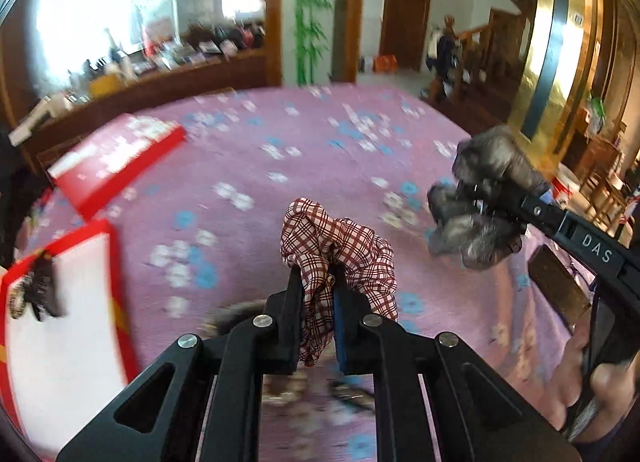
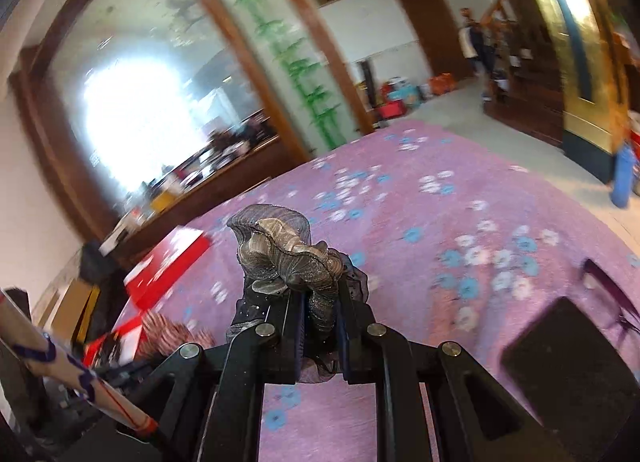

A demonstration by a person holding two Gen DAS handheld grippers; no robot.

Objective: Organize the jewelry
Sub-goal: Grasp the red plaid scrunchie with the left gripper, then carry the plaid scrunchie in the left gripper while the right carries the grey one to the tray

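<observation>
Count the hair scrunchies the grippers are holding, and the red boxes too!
Checked scrunchie, in left gripper: 1
Grey scrunchie, in right gripper: 1
Red box pieces: far, near: 2
Total: 4

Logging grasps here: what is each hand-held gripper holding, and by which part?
Left hand-held gripper: plaid scrunchie, pinched across its fabric band. Right hand-held gripper: grey-gold scrunchie, gripped at its lower ruffle.

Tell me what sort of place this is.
Probably a lived-in home: a table under a pink flowered cloth, a wooden staircase past an interior door, and a cluttered wooden counter by a glass partition.
</observation>
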